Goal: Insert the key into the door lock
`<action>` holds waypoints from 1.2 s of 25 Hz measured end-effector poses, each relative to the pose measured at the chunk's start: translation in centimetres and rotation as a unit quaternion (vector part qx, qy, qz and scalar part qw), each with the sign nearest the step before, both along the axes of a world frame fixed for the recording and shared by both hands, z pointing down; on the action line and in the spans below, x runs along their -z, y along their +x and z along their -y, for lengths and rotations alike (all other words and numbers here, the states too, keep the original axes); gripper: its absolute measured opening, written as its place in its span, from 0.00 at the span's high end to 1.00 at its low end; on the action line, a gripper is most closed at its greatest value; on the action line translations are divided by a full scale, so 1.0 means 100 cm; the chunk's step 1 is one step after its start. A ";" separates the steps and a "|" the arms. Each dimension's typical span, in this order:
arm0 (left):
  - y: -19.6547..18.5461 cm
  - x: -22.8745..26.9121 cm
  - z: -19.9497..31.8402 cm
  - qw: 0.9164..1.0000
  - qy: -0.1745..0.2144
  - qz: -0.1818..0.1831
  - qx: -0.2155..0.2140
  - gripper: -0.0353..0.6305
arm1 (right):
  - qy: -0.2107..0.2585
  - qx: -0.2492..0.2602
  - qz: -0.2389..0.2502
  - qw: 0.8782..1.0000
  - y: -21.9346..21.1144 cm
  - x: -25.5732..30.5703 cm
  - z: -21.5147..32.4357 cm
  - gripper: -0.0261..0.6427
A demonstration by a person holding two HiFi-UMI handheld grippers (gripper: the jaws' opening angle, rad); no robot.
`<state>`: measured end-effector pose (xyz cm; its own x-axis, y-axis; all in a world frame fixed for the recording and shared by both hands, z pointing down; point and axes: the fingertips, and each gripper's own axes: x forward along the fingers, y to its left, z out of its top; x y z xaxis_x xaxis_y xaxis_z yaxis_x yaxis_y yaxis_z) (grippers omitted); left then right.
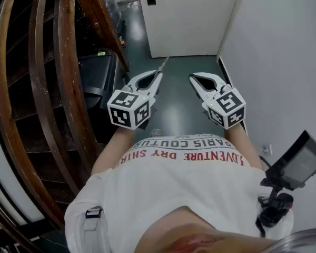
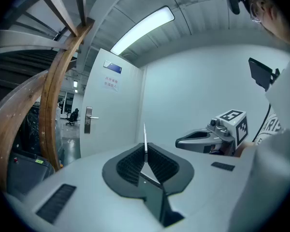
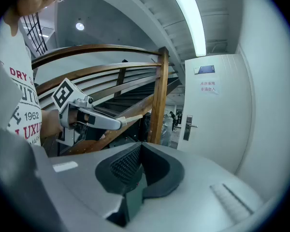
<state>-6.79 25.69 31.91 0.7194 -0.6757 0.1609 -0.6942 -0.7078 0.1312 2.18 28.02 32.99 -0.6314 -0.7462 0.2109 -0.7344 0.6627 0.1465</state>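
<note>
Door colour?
White. The door shows best in the left gripper view.

Camera layout, as I read it from my station. The head view looks from above the person's chest steeply down, close over the left gripper (image 1: 157, 77) and the right gripper (image 1: 193, 78), with the door (image 1: 189, 15) well beyond their jaws. The left gripper view sits just behind its own jaws and faces along them, nearly level, toward the door; the other gripper appears to the right of the jaws. The right gripper view is mounted likewise, its neighbour showing left of the jaws, against the wooden stair rail (image 3: 159, 100). I find the door and its handle plate (image 2: 88, 120) in all three views.
</note>
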 end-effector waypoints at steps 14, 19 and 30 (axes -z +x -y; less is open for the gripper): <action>0.007 0.002 -0.008 1.000 -0.009 0.002 -0.008 0.91 | 0.010 0.004 0.013 1.000 0.001 0.013 0.001 0.96; 0.009 0.002 -0.008 1.000 -0.009 0.004 -0.008 0.91 | 0.008 0.011 0.029 1.000 0.004 0.014 0.006 0.96; 0.020 -0.026 0.097 1.000 -0.027 -0.006 -0.008 0.91 | -0.026 0.006 0.019 0.999 0.018 -0.025 0.100 0.96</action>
